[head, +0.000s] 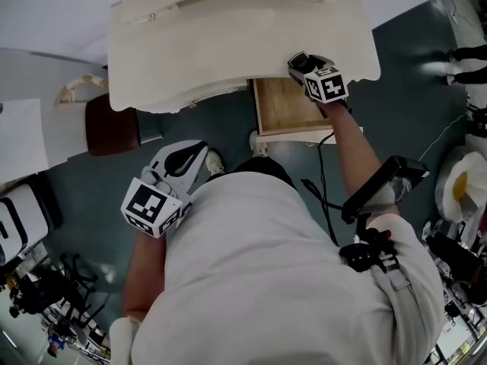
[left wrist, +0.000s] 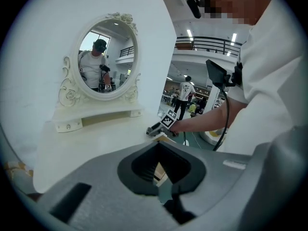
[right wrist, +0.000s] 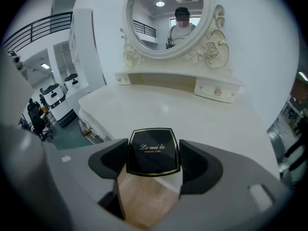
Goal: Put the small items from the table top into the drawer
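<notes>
Right tool [right wrist: 154, 162] clamps a black powder compact [right wrist: 153, 152] by its sides. The open wooden drawer [head: 285, 109] lies directly beneath. Left tool [head: 194, 154] — jaws together, empty — hangs well back.

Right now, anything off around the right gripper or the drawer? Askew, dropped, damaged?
Nothing stands out. The right gripper holds the black compact square in its jaws, label upright, at the edge of the table above the open drawer. No spill or damage visible. The left gripper hangs shut and empty.
</notes>
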A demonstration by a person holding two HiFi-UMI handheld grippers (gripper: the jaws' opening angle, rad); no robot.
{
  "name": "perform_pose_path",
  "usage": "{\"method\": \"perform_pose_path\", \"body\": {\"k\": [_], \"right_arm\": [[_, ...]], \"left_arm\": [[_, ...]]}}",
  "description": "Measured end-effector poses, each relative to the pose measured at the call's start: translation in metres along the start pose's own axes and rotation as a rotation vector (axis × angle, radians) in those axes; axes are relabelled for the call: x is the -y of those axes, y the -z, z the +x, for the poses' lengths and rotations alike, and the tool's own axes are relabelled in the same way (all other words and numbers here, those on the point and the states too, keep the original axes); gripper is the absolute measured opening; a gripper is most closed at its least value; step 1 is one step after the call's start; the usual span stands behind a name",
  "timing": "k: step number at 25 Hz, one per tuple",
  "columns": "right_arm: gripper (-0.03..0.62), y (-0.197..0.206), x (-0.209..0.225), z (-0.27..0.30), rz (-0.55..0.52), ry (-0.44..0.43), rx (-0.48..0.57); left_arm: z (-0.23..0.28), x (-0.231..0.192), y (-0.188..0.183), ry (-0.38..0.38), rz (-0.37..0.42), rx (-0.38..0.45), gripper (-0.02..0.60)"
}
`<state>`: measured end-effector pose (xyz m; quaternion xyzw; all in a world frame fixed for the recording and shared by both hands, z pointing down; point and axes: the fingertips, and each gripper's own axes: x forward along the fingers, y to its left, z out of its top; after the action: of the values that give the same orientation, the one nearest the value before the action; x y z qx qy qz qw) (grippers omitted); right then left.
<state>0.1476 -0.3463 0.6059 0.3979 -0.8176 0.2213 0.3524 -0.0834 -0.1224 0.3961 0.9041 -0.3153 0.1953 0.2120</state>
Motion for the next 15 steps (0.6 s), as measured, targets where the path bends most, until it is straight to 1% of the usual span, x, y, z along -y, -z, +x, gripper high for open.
{"method": "perform_pose_path", "body": {"k": [4, 8, 15], "right_arm": [[0.333, 0.035, -0.019, -0.015, 0.079, 0.026, -0.020], [0.333, 0.063, -0.042, -0.021, 0.124, 0.038, -0.044], [0.333, 0.093, -0.065, -0.008, 0.191, 0.052, -0.087]], "left_arm": [[-0.009, 0.002, 0.006, 0.044, 0.020, 0.006, 0.002], [-0.020, 0.003, 0.016, 0.071, 0.029, -0.001, 0.002], [-0.040, -0.001, 0.029, 0.086, 0.030, -0.003, 0.002]]}}
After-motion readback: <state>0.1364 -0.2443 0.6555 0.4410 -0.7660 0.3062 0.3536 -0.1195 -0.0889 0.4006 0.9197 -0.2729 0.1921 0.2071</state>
